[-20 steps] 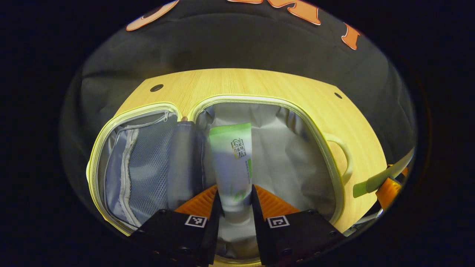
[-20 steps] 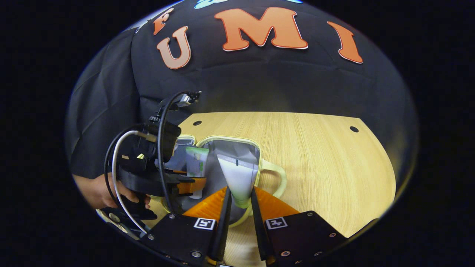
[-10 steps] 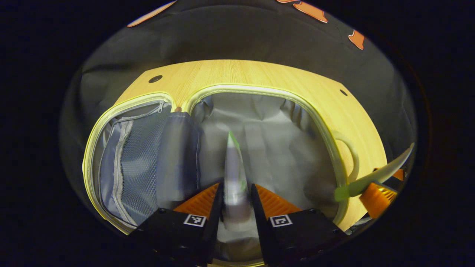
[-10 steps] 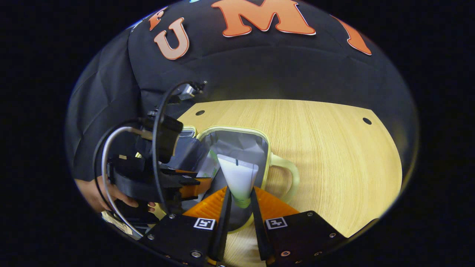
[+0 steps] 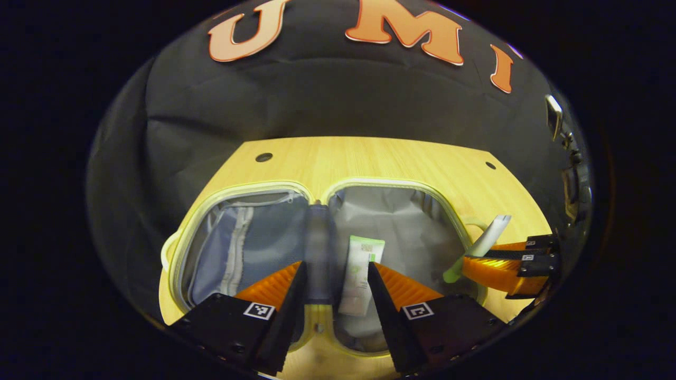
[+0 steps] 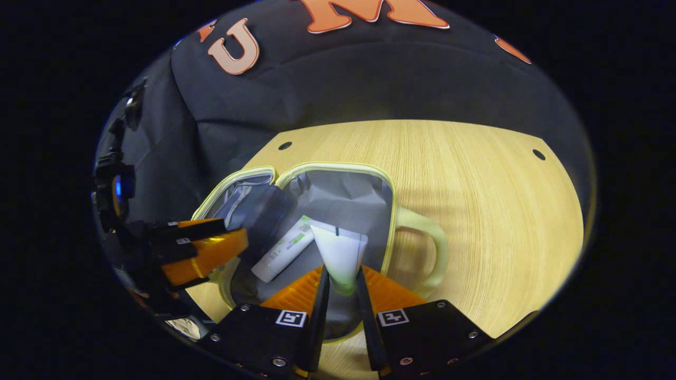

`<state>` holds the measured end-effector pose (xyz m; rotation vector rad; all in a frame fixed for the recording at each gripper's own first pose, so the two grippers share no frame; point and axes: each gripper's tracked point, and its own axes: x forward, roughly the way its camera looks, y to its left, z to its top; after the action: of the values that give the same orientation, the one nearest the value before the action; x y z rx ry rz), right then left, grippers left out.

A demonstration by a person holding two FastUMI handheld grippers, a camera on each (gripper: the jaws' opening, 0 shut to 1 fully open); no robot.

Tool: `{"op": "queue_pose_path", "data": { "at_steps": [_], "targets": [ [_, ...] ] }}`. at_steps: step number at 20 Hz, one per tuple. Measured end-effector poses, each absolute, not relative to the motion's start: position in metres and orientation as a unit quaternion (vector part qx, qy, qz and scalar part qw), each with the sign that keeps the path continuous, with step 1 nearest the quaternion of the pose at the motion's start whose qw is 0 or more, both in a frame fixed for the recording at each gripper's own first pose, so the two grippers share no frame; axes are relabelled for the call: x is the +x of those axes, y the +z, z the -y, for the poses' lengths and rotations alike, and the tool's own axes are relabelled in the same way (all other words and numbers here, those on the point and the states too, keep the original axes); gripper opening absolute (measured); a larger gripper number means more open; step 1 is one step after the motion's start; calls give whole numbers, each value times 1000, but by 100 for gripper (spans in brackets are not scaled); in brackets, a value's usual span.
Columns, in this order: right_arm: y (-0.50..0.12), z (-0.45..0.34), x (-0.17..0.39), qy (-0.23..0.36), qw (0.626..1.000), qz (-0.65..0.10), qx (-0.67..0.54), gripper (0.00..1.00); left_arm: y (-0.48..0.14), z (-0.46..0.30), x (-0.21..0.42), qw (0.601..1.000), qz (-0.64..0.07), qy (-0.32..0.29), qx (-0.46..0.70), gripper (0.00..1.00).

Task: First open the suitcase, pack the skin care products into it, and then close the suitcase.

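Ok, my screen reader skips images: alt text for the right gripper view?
The right gripper holds a white tube over the open suitcase on a wooden table. Another tube lies inside; the left gripper is at left.

The green-capped tube (image 5: 360,274), held a second ago between the fingers of the left tool (image 5: 334,295), has been released and is now seen lying flat on the grey lining of the suitcase (image 5: 401,221). The left tool's fingers have been spread apart and the tool has been drawn back and raised, so more of the counter (image 5: 380,158) is seen. In the right gripper view the right tool (image 6: 340,301) has been brought nearer over the open case.
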<state>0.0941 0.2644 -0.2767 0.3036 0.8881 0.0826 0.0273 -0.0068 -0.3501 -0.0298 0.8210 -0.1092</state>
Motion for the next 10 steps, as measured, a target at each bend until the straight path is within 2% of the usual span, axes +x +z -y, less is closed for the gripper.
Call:
{"op": "queue_pose_path", "data": {
  "at_steps": [5, 10],
  "targets": [
    [-281, -261, 95, 48, 864, -464, 188, 35, -327, -49, 28, 934, -356, 2, -24, 72],
    [-296, -269, 104, 28, 841, -494, 218, 35, -337, -113, 14, 927, -369, 62, -34, 72]
  ]
}}
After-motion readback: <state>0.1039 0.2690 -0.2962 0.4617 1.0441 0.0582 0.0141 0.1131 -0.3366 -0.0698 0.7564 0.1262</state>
